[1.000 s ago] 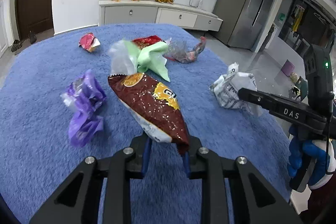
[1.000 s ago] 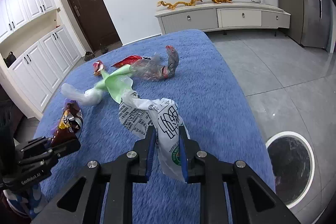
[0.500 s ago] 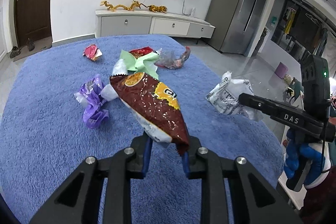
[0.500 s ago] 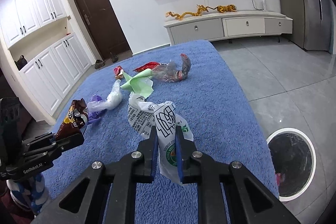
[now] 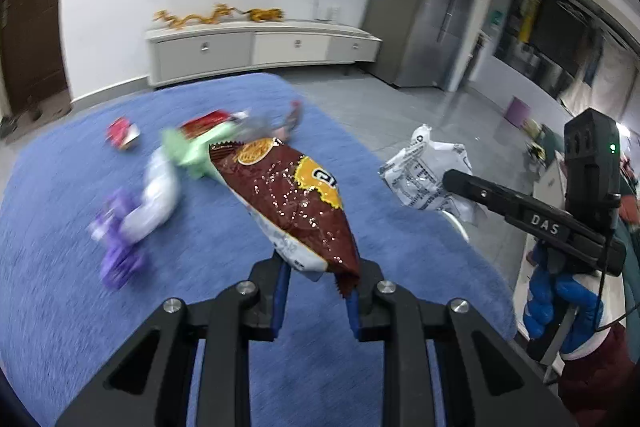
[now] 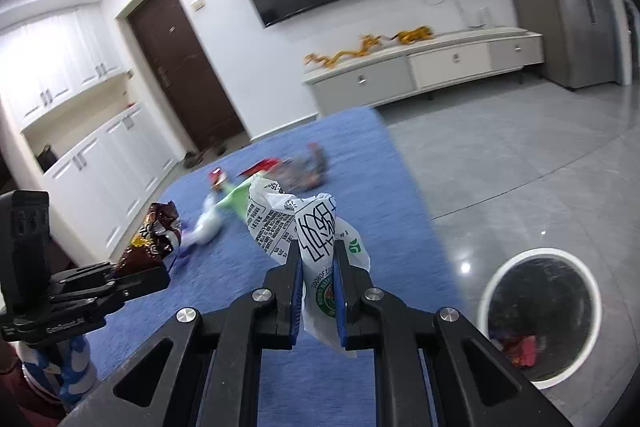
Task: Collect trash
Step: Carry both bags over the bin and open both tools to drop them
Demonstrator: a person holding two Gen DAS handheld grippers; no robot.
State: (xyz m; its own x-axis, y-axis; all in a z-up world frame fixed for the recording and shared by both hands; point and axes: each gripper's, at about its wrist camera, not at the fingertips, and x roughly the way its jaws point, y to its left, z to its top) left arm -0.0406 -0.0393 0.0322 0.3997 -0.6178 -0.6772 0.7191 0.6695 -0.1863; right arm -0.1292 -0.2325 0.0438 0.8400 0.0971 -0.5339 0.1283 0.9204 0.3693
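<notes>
My left gripper [image 5: 318, 273] is shut on a brown snack bag [image 5: 288, 203] and holds it well above the blue rug [image 5: 240, 367]. My right gripper [image 6: 317, 269] is shut on a white printed plastic bag [image 6: 304, 223], also lifted off the rug; that bag shows in the left wrist view [image 5: 424, 171] too. The brown bag shows in the right wrist view [image 6: 150, 241] at the left. A round white-rimmed trash bin [image 6: 540, 311] stands on the grey floor to the lower right of my right gripper.
On the rug lie a purple wrapper [image 5: 116, 251], a white and green bag [image 5: 180, 155], a small red wrapper [image 5: 122, 133] and a clear wrapper [image 5: 272, 123]. A white TV cabinet [image 5: 260, 47] stands against the far wall. Grey tiled floor [image 6: 500, 163] lies right of the rug.
Both grippers have risen and pulled back from the rug with their bags. The right gripper's view has swung toward the trash bin, which now looks larger.
</notes>
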